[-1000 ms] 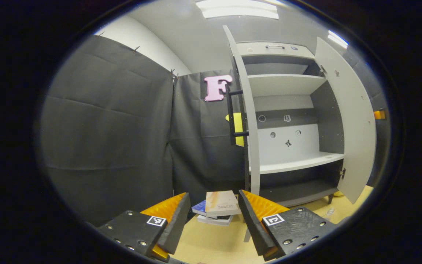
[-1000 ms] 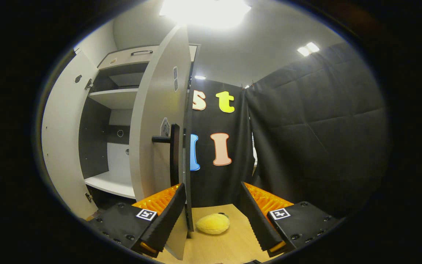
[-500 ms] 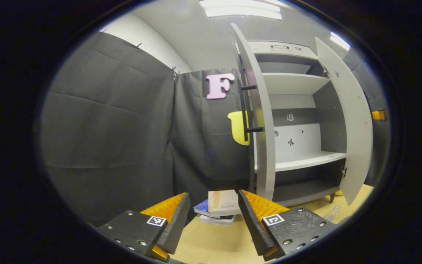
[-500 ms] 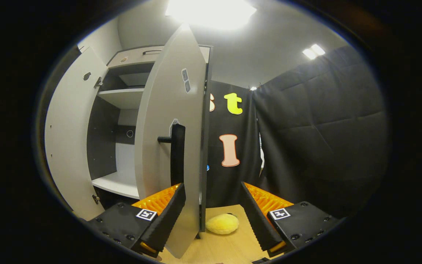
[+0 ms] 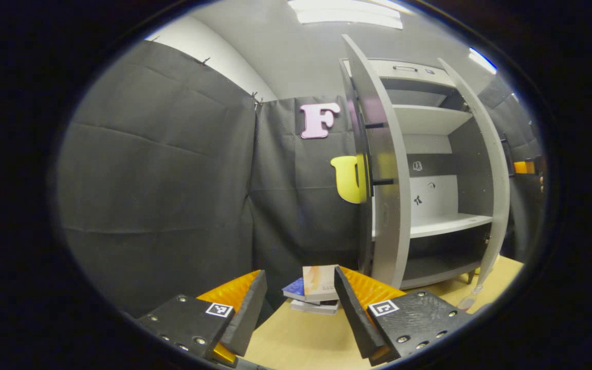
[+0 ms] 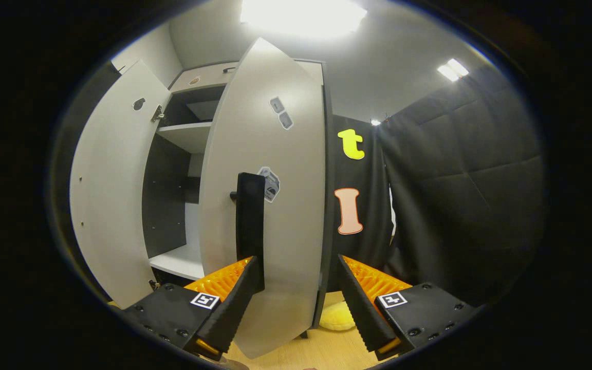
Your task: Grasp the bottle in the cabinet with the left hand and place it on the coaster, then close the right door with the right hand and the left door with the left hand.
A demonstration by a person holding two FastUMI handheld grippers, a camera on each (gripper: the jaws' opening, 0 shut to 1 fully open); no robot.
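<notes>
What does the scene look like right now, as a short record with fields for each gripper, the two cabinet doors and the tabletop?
left gripper: open, empty, pointing at a stack of books
right gripper: open, right door between its fingers, none seen pressing
right door: partly closed, black handle facing the camera
left door: ajar
cabinet shelves: no bottle seen
tabletop: books; yellow plush item behind right door

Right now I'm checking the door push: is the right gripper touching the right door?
Cannot tell. In the right gripper view the right door stands between the open fingers of the right gripper, overlapping one finger, but no contact or gap shows plainly.
</notes>
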